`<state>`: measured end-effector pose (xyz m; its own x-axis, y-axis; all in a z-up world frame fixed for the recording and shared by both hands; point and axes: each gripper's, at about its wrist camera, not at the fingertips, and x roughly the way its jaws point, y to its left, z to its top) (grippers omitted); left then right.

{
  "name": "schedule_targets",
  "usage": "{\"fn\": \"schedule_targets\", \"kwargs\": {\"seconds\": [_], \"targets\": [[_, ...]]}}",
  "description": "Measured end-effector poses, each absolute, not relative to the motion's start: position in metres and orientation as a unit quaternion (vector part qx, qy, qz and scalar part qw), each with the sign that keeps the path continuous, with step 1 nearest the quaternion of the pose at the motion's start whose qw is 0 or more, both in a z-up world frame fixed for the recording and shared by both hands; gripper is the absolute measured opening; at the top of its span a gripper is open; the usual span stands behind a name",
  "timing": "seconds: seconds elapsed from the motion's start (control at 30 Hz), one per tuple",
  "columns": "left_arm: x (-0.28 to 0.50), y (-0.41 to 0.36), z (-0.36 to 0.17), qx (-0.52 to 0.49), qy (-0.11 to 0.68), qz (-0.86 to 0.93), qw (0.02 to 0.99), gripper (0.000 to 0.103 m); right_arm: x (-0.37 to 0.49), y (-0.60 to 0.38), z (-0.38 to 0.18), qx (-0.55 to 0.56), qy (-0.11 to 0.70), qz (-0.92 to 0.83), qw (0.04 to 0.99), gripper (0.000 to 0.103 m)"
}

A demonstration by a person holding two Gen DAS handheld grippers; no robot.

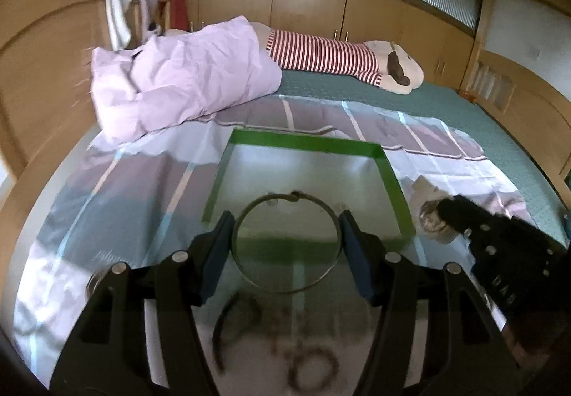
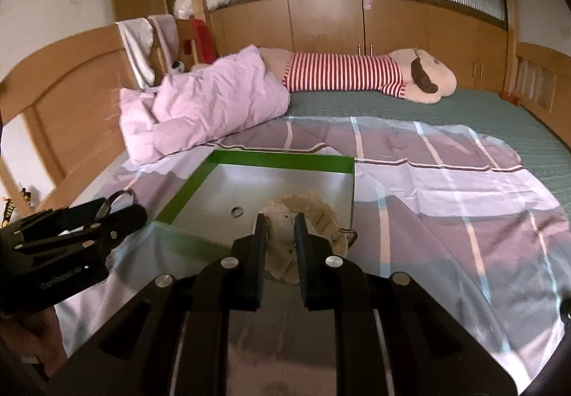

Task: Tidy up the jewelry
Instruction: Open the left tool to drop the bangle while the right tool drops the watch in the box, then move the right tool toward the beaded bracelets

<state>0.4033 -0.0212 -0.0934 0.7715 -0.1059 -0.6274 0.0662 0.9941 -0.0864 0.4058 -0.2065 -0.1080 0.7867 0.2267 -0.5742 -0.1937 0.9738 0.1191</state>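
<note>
My left gripper (image 1: 287,217) is shut on a thin metal bangle (image 1: 287,242), a large dark ring held between its pads above the near edge of a green-rimmed tray (image 1: 307,143). The same gripper shows at the left in the right wrist view (image 2: 117,205). My right gripper (image 2: 281,219) is shut on a beige beaded bracelet (image 2: 314,206) over the tray (image 2: 282,157); it shows at the right in the left wrist view (image 1: 439,215). A small ring (image 2: 236,211) lies on the tray floor. Blurred dark jewelry pieces (image 1: 310,369) lie below my left gripper.
The tray sits on a striped purple and white cloth (image 2: 446,181) spread over a green bed (image 2: 499,117). A pink quilt (image 1: 178,81) and a striped plush toy (image 1: 339,56) lie farther back. Wooden headboard (image 1: 39,81) at left, cupboards behind.
</note>
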Motion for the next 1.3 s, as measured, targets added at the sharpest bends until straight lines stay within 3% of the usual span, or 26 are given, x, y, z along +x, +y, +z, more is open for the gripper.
{"fn": "schedule_targets", "kwargs": {"seconds": [0.2,0.23,0.27,0.3,0.33,0.4,0.5,0.63,0.73,0.83,1.07,1.3], "targets": [[0.478,-0.020,-0.135,-0.034,0.371,-0.031,0.928,0.060,0.466,-0.201,-0.146,0.033,0.328,0.108,0.938,0.016],[0.486,-0.019,-0.143,-0.036,0.378,-0.030,0.925,0.061,0.471,-0.201,-0.149,0.031,0.332,0.108,0.937,0.022],[0.492,-0.018,-0.150,-0.038,0.384,-0.036,0.922,0.072,0.476,-0.202,-0.154,0.033,0.342,0.112,0.932,0.031],[0.494,-0.017,-0.154,-0.035,0.388,-0.037,0.920,0.082,0.477,-0.204,-0.156,0.037,0.349,0.111,0.930,0.053],[0.494,-0.017,-0.155,-0.032,0.384,-0.040,0.922,0.082,0.476,-0.208,-0.153,0.041,0.345,0.106,0.932,0.064],[0.488,-0.013,-0.143,-0.032,0.366,-0.040,0.929,0.085,0.467,-0.219,-0.135,0.056,0.324,0.106,0.938,0.075],[0.465,-0.001,-0.095,-0.059,0.310,-0.053,0.948,0.089,0.444,-0.242,-0.089,0.091,0.278,0.102,0.951,0.077],[0.408,0.019,-0.024,-0.092,0.219,-0.057,0.970,0.097,0.379,-0.275,-0.029,0.129,0.184,0.111,0.968,0.088],[0.352,0.030,0.007,-0.078,0.169,-0.066,0.980,0.099,0.328,-0.281,-0.004,0.106,0.133,0.110,0.979,0.089],[0.295,0.041,0.004,-0.042,0.152,-0.060,0.986,0.099,0.285,-0.285,-0.008,0.090,0.122,0.108,0.983,0.089],[0.239,0.058,-0.071,-0.033,0.258,-0.006,0.965,0.099,0.229,-0.275,-0.058,0.038,0.196,0.092,0.976,0.089],[0.234,0.045,-0.098,0.009,0.291,-0.009,0.957,0.099,0.222,-0.262,-0.081,0.012,0.247,0.105,0.963,0.089]]}}
